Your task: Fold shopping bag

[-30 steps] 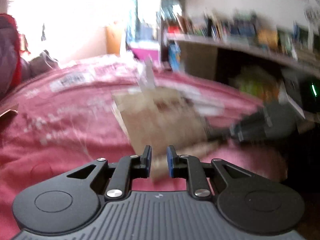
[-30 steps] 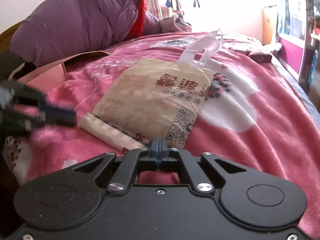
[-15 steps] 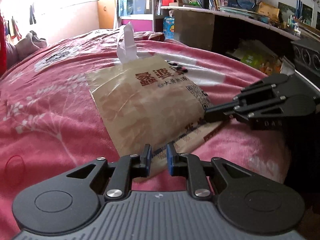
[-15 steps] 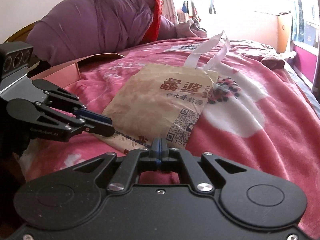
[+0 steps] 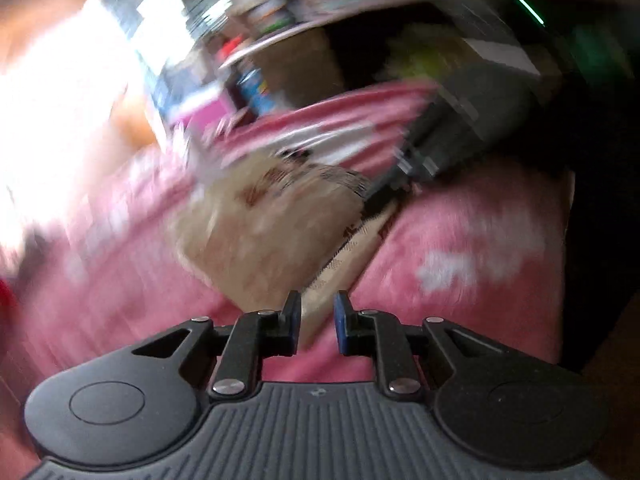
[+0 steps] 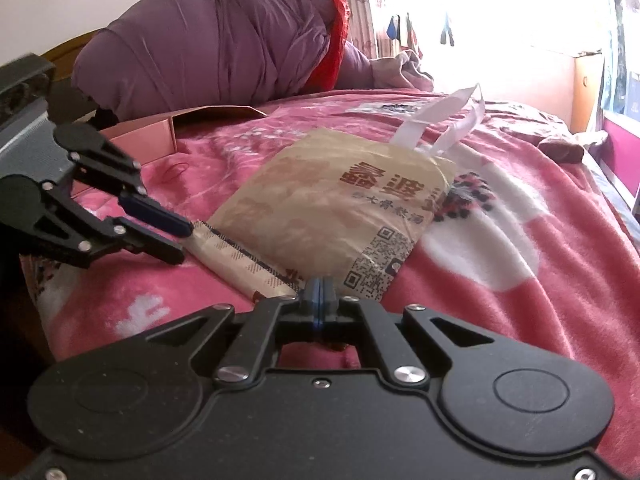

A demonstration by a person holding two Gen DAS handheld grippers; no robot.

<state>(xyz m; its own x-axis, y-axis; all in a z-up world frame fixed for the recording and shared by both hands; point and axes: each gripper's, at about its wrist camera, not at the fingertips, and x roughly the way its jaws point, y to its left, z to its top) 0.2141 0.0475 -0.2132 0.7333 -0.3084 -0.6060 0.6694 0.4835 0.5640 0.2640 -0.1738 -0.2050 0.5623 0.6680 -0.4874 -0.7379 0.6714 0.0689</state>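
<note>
A tan shopping bag (image 6: 340, 208) with red characters, a QR code and white handles (image 6: 440, 120) lies flat on a pink blanket; its checked bottom strip (image 6: 244, 264) faces me. My right gripper (image 6: 321, 300) is shut on the bag's near bottom corner. My left gripper (image 5: 316, 320) is open, its jaws astride the bag's other bottom corner (image 5: 320, 292); it also shows in the right wrist view (image 6: 180, 242), fingers above and below the strip's end. The left wrist view is blurred and tilted; the bag (image 5: 272, 232) and the right gripper (image 5: 384, 192) show there.
A purple padded quilt (image 6: 216, 48) is heaped at the bed's far left. A pink cardboard box (image 6: 148, 132) lies behind the left gripper. A shelf of books and clutter (image 5: 304, 12) stands beyond the bed's right edge. The pink blanket (image 6: 500, 280) spreads to the right.
The left gripper has rolled and moved fast, blurring its view, and its open jaws have come onto the bag's bottom corner. The right gripper stays shut on its corner.
</note>
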